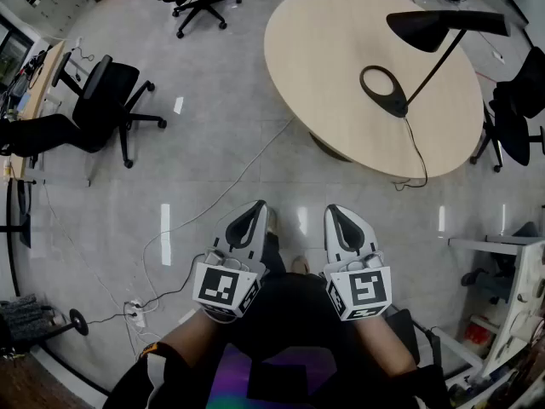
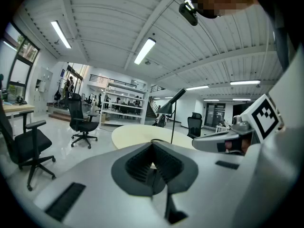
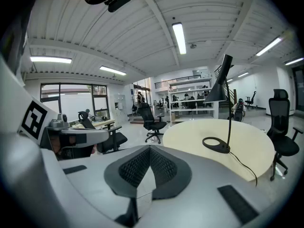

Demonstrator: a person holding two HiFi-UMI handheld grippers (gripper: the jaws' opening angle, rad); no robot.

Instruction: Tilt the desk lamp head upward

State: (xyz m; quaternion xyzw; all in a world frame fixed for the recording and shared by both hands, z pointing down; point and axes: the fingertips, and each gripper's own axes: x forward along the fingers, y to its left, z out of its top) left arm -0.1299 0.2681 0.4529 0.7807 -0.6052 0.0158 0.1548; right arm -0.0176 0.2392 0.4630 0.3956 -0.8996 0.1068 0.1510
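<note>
A black desk lamp stands on the round light-wood table (image 1: pixel 332 41) at the upper right of the head view. Its ring base (image 1: pixel 383 89) sits mid-table, and a thin arm rises to the cone head (image 1: pixel 424 27), which points down. In the right gripper view the lamp head (image 3: pixel 219 91) hangs above the base (image 3: pixel 216 145), some way ahead. Further off in the left gripper view, the lamp (image 2: pixel 171 103) shows small. My left gripper (image 1: pixel 255 211) and right gripper (image 1: pixel 339 215) are held side by side over the floor, well short of the table, both shut and empty.
The lamp's cable (image 1: pixel 417 156) runs off the table's near edge. A black office chair (image 1: pixel 106 100) stands on the floor to the left, another (image 1: pixel 519 109) at the table's right. A white cable and power strip (image 1: pixel 136 313) lie on the floor. A white shelf unit (image 1: pixel 502 296) is at the right.
</note>
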